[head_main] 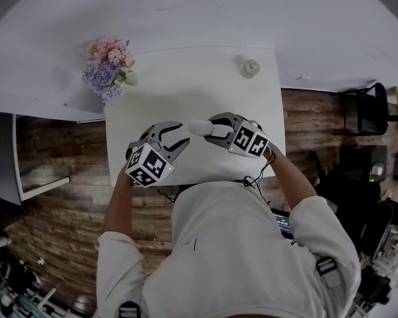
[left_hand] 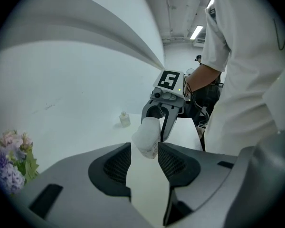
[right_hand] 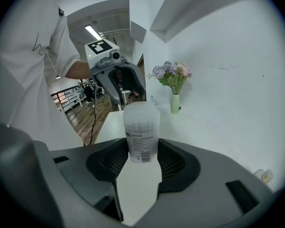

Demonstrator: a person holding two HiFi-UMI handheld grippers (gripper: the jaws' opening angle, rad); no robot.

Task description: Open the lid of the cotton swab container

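Note:
The cotton swab container (head_main: 200, 127) is a translucent white cylinder with a printed label, held on its side above the white table (head_main: 186, 85). My right gripper (head_main: 217, 127) is shut on its body, and in the right gripper view the pads press both sides of the container (right_hand: 141, 134). My left gripper (head_main: 180, 136) faces it from the left with its jaws open. In the left gripper view the container's end (left_hand: 147, 136) sits just at the open fingertips, and I see no pad pressing on it. The lid looks closed.
A vase of pink and purple flowers (head_main: 108, 68) stands at the table's far left corner. A small bottle (head_main: 251, 67) stands at the far right. A white wall runs behind the table, and wooden floor lies on both sides.

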